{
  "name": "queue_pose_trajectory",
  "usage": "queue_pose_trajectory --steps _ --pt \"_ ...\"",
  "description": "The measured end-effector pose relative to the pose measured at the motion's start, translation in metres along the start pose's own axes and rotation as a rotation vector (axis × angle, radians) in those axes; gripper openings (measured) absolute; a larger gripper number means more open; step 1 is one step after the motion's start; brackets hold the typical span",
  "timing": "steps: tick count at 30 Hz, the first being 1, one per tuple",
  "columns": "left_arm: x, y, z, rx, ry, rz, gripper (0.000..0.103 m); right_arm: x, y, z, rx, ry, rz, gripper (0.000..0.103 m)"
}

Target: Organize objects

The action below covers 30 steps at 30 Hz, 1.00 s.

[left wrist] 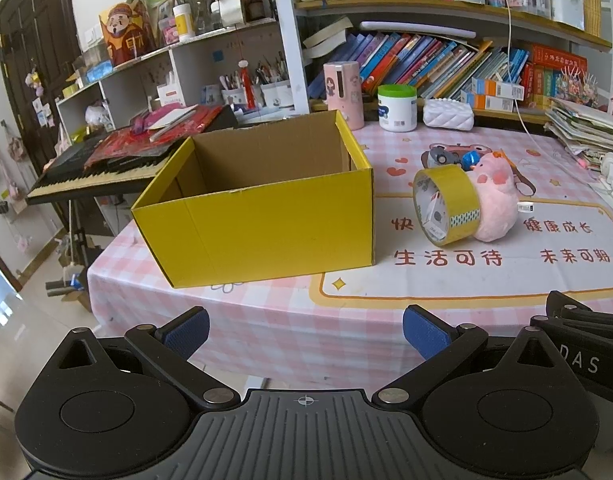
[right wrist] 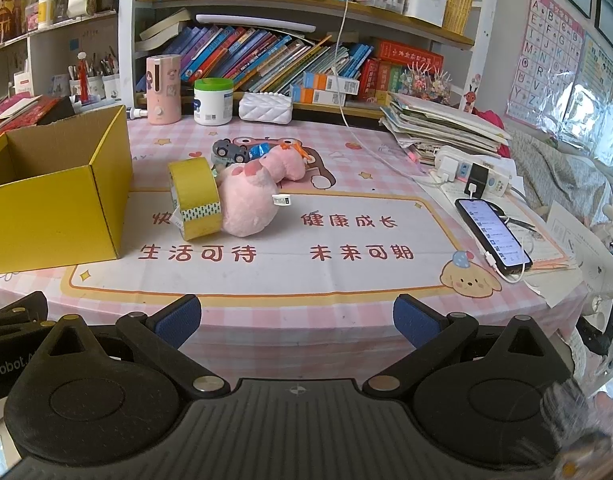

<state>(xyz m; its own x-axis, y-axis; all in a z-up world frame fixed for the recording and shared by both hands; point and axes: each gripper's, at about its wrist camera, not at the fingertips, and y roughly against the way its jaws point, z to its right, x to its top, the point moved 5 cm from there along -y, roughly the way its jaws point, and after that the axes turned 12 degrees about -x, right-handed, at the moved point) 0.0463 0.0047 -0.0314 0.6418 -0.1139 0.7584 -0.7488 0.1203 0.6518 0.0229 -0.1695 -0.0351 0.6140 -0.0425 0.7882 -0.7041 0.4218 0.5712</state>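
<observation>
The pink plush toy point(left wrist: 494, 200) has its lower left, around eight o'clock, covered by the yellow tape roll point(left wrist: 446, 204). Behind it at eleven o'clock, small toy vehicles point(left wrist: 452, 158) overlap, too small to tell apart. In the right wrist view the yellow cardboard box point(right wrist: 54, 216) is cut off at nine o'clock, and the five o'clock corner is blurred.

Yellow box point(left wrist: 262, 224); pink plush point(left wrist: 494, 200) — pink-checked tablecloth point(left wrist: 306, 320)

Crammed bookshelves point(right wrist: 290, 52) line the table's point(right wrist: 346, 280) far edge. A dark door point(left wrist: 30, 60) stands left, above glossy floor point(left wrist: 30, 320). An alphabet poster point(right wrist: 542, 76) hangs on the right wall.
</observation>
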Motion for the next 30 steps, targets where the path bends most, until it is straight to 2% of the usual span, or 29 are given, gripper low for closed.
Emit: queue_pose_trajectory --steps 14,30 --pt "-0.005 -0.008 0.001 -0.001 -0.009 -0.023 0.103 -0.005 -0.007 -0.003 0.002 0.0 -0.028 0.103" --pt "-0.002 -0.023 0.019 -0.065 -0.012 -0.054 0.103 -0.007 -0.024 0.013 -0.012 -0.013 -0.079 0.103"
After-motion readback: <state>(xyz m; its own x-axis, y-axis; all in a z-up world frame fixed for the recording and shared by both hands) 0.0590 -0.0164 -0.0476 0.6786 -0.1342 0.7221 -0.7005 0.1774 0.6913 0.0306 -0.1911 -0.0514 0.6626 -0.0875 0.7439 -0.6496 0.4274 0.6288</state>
